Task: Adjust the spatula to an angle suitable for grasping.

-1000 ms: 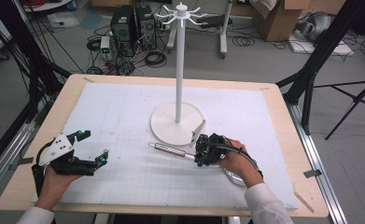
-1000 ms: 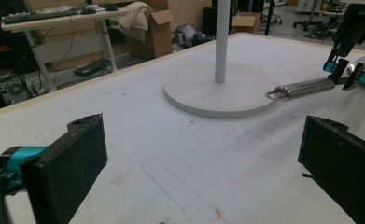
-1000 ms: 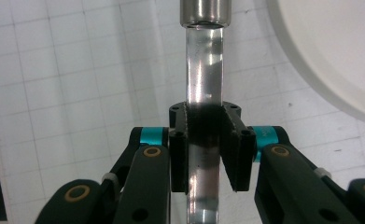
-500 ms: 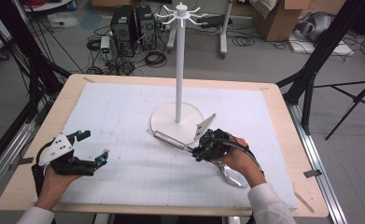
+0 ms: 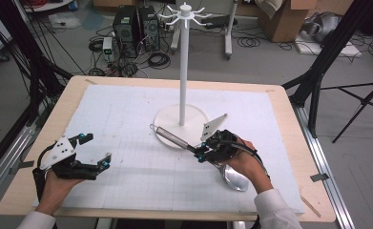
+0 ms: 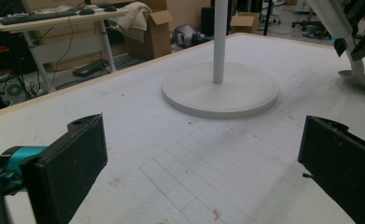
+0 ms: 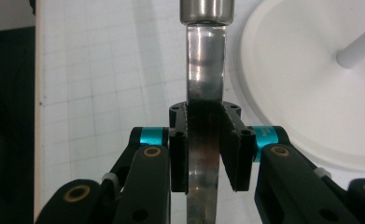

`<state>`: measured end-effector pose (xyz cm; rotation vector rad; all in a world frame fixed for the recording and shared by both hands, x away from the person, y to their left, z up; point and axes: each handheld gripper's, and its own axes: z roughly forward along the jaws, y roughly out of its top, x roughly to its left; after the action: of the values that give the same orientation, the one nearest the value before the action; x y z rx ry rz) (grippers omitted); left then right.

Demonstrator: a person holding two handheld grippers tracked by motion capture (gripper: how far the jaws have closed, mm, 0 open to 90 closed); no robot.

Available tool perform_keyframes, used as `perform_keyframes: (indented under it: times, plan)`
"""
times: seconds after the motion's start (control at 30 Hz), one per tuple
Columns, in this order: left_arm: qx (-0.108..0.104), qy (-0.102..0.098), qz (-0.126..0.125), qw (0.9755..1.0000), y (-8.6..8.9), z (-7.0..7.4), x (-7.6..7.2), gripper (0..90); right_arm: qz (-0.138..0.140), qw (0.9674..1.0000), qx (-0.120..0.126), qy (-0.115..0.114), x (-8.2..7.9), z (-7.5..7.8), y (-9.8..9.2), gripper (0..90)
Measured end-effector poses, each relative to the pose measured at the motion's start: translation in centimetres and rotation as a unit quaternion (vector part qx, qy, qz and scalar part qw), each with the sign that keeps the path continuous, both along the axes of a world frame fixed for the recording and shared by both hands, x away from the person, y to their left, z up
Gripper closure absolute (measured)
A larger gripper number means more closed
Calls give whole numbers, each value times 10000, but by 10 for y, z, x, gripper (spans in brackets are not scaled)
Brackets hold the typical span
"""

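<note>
Right gripper [image 5: 202, 153], lower centre-right of the high view, pinches the ladle [image 5: 174, 139] mid-handle; its long axis slants up-left toward the stand [image 5: 182, 62]. Left gripper [image 5: 96, 152], jaws spread, idles lower left.

Even indoor light, soft shadows

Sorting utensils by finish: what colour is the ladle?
Shiny silver metal ladle, clearest in the right gripper view.

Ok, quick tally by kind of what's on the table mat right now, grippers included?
Grippers: 2, the left gripper open and the right gripper shut on the ladle
Metal ladle: 1
White hook stand: 1
Total: 4
</note>
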<state>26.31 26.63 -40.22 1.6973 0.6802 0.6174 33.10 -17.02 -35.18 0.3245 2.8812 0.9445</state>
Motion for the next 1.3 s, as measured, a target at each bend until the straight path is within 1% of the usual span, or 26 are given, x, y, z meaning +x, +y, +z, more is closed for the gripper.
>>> perform_keyframes:
  times: [0.07,0.13,0.23,0.3,0.37,0.4,0.43,0.6,0.67,0.77,0.8,0.83,0.9,0.93,1.03,1.07,1.27,1.3]
  plan:
    - [0,-4,5,10000,0,0,0,17,8,9999,110,-4,-1,3,0,748]
    - [-19,-6,11,10000,0,0,0,17,27,9997,213,-67,-2,6,0,748]
    - [-14,-10,17,10000,0,1,-1,17,45,9990,427,-109,-3,12,-1,748]
    - [-7,-6,12,10000,0,1,-1,17,38,9988,472,-142,-4,13,-1,748]
    - [-2,-28,-12,10000,-1,2,-1,17,37,9976,650,-213,-5,18,-1,748]
    - [-2,-28,-12,10000,-1,2,-1,17,37,9976,650,-213,-5,18,-1,748]
    - [-12,-27,-23,10000,-2,3,-2,17,38,9969,758,-225,-6,20,-1,748]
    - [14,-40,-38,10000,-3,5,-2,18,31,9948,972,-291,-8,24,-2,748]
    - [2,-46,-30,10000,-3,5,-2,17,2,9937,1077,-311,-10,27,-2,748]
    - [-11,-39,-25,10000,-3,6,-3,18,3,9906,1318,-361,-10,30,-2,748]
    - [-11,-39,-25,10000,-3,6,-3,17,3,9906,1318,-361,-10,30,-2,748]
    - [-11,-51,-31,10000,-3,8,-4,18,-6,9887,1446,-382,-10,32,-2,747]
    - [-39,-54,-28,10000,-3,9,-4,17,-18,9874,1531,-409,-11,33,-2,748]
    - [-39,-54,-28,10000,-3,9,-4,17,-18,9874,1531,-409,-11,33,-2,748]
    - [-33,-66,-51,10000,-3,11,-4,17,-18,9838,1730,-461,-12,36,-1,748]
    - [-37,-56,-59,10000,-3,12,-4,17,-6,9836,1743,-468,-13,37,-1,747]
    - [-69,-26,-97,9999,-4,18,-5,17,-54,9792,1950,-564,-15,42,1,747]
    - [-75,-21,-107,9999,-3,20,-5,17,-90,9786,1983,-538,-17,43,1,747]
